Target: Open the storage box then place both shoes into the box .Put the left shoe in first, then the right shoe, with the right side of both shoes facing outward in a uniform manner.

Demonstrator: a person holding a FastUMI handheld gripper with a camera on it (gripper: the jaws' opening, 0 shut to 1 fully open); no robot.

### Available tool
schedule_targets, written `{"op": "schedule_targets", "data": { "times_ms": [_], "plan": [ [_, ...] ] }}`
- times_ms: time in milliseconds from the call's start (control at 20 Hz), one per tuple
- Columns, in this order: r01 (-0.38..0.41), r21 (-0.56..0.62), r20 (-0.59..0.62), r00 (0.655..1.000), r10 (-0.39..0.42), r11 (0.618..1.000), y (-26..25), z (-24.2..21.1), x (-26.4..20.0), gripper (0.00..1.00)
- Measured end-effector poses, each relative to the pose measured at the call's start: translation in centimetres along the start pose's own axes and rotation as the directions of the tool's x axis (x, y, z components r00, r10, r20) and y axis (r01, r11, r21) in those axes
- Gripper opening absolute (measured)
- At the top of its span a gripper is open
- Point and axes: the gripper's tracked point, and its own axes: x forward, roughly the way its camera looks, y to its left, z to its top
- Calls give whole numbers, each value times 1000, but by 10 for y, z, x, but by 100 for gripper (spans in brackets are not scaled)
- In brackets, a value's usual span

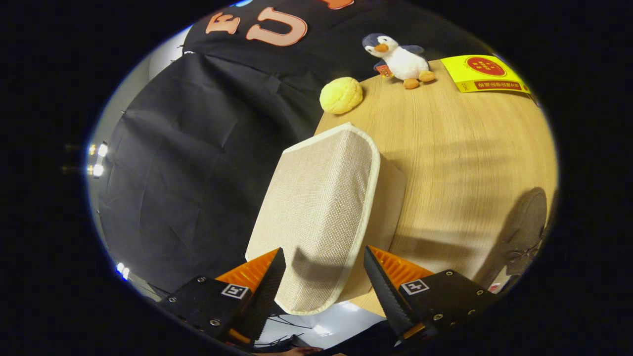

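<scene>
Both fingers of the gripper [324, 277] stood wide apart, and the soft lid of the storage box [321, 207] sat in the gap between them. Neither finger seemed to press on the lid, so the gripper held nothing that I could see. One finger [267, 284] was on one side of the lid's lower edge and the other finger [383, 284] was on the other side.

The storage box was a pale woven cloth box with a light trim around its lid. It stood at the edge of a wooden table [470, 148], just ahead of the fingers. Whether the lid was lifted a little or flat on the box was hard to tell.

A dark shoe [524, 232] lay on the table, off to the side of the box and well apart from it. Its laces showed near its lower end.

Beyond the box, near the far side of the table, sat a round yellow bun [341, 95], a toy penguin [400, 60] and a yellow book [484, 74].
</scene>
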Motion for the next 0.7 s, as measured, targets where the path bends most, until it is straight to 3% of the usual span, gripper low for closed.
{"op": "schedule_targets", "data": {
  "times_ms": [250,450,700],
  "plan": [
    [-28,25,-24,999,28,999,4,-8,11,96],
    [-63,-13,-42,997,63,998,15,-10,-7,94],
    [-185,-43,71,980,187,982,68,22,-42,80]
  ]
}}
